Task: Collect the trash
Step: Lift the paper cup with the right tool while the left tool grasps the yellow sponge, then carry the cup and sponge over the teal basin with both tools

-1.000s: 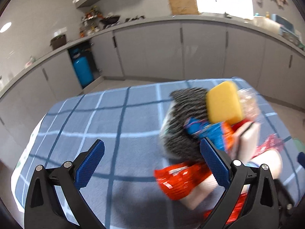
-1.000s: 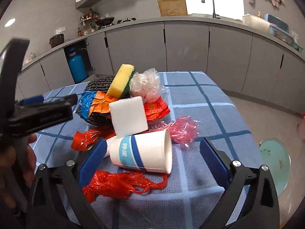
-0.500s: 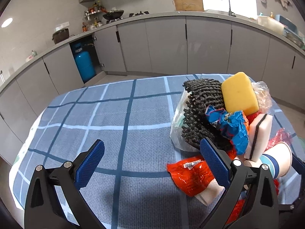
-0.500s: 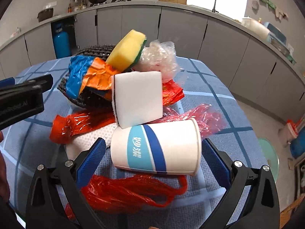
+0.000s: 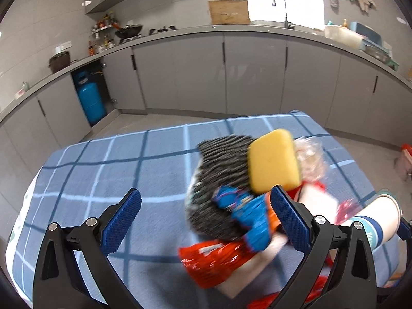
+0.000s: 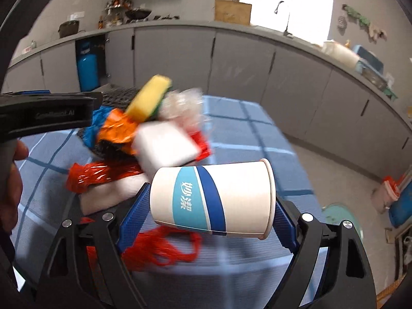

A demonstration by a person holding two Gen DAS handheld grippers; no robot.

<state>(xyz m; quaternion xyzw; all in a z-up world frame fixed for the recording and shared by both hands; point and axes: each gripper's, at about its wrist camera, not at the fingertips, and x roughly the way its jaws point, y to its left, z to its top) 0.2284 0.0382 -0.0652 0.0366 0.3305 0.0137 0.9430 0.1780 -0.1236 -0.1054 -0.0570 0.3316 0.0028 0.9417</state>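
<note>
Right gripper (image 6: 211, 212): black frame, ribbed blue pads, jaws closing on a paper cup (image 6: 213, 197) that lies sideways between them, base against the left pad, rolled rim against the right; the cup is a smooth white tapered cylinder with a light-blue and dark-blue band. At 6 o'clock of the cup, a loose red mesh net (image 6: 164, 249) lies on the cloth (image 6: 242, 139), a blue woven fabric with a pale and dark grid. At 10 to 11 o'clock of the cup sits the trash heap: a white foam block (image 6: 164, 146) with rounded corners, a crinkled red wrapper (image 6: 100, 173) over a white pad, an orange-and-blue foil wrapper (image 6: 113, 128), a yellow sponge (image 6: 148, 97) with a green backing, crumpled clear film (image 6: 184, 105), and a black ribbed mat (image 6: 116, 94) underneath. Left gripper (image 5: 206, 217): identical build, jaws spread wide, nothing between the pads; in its view the heap lies at 1 to 3 o'clock, the right pad overlapping the foil wrapper, contact not discernible. A hand (image 6: 11, 180) holds the left gripper's handle at the frame's 9 o'clock edge. Background: grey flat-fronted cabinets (image 5: 252, 74) and a blue gas cylinder (image 5: 91, 100).
</note>
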